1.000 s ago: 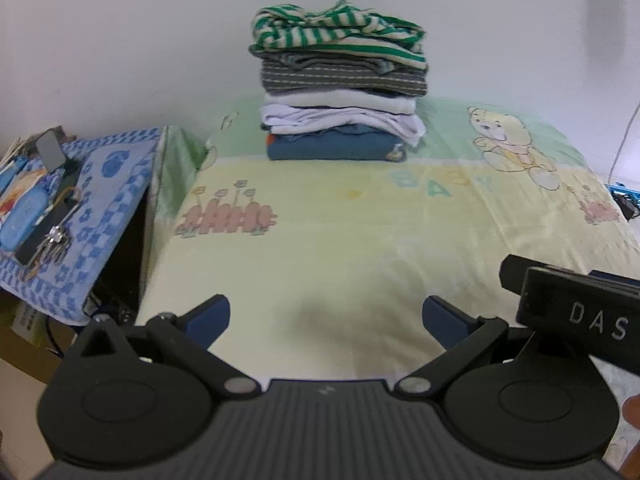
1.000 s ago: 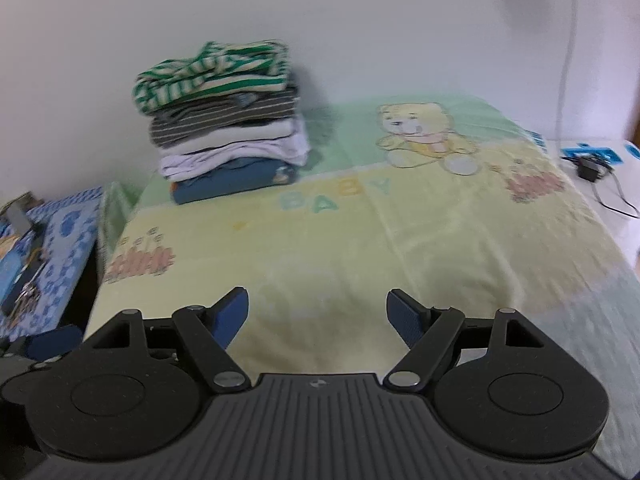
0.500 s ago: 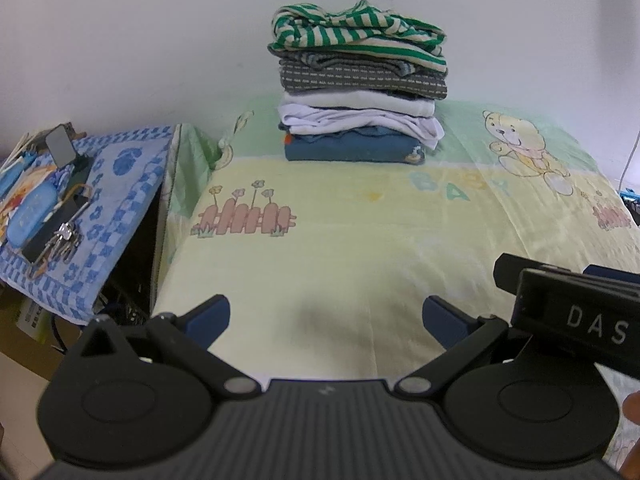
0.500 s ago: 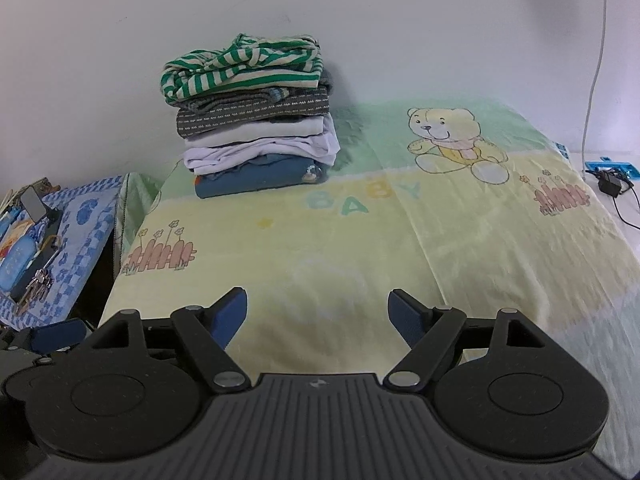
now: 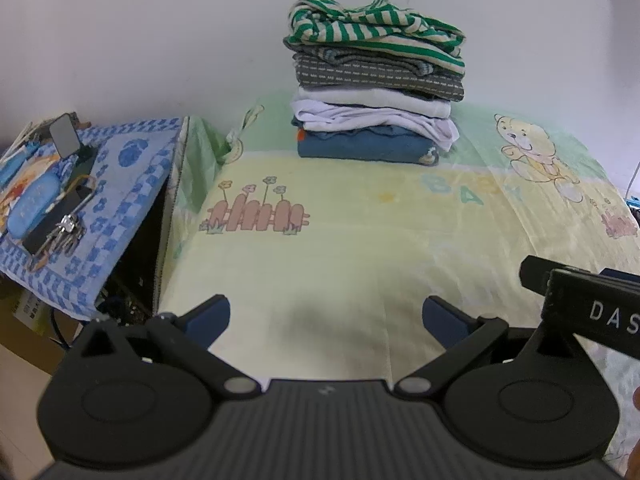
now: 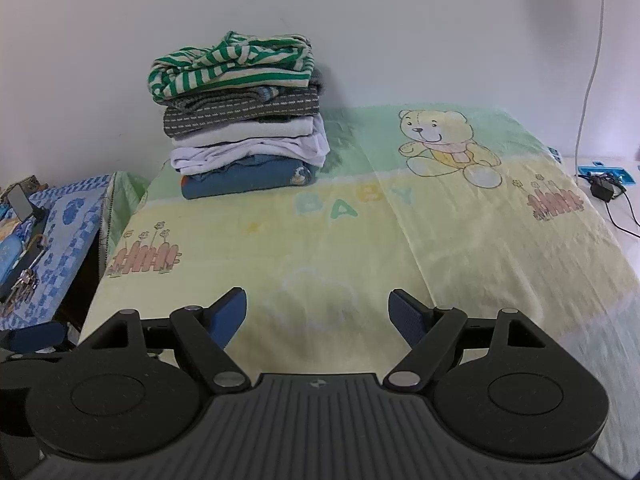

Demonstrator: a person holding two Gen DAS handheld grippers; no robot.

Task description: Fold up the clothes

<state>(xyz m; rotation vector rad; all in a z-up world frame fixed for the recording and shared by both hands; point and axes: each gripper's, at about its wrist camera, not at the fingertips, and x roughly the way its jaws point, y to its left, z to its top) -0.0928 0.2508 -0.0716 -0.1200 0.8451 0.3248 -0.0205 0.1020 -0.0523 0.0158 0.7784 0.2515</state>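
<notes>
A stack of folded clothes (image 5: 376, 80) (image 6: 240, 120) stands at the far side of the bed against the wall, a green-and-cream striped top (image 5: 372, 26) (image 6: 228, 62) uppermost and a blue garment (image 6: 244, 178) at the bottom. My left gripper (image 5: 326, 318) is open, low over the near edge of the yellow-green baby blanket (image 5: 360, 240), nothing between its blue pads. My right gripper (image 6: 318, 310) is open too, above the blanket (image 6: 460, 240) and well short of the stack. The right gripper's body (image 5: 584, 300) shows at the right of the left wrist view.
A side table under a blue patterned cloth (image 5: 104, 200) (image 6: 68, 216) stands left of the bed, with keys (image 5: 60, 232), a blue case and other small items on it. A charger and cable (image 6: 604, 192) lie on a white surface at right. A white wall lies behind.
Both views have shifted over the second: the stack and blanket sit further right and slightly lower in frame, so both grippers drifted left and tilted up a little. Both stayed open.
</notes>
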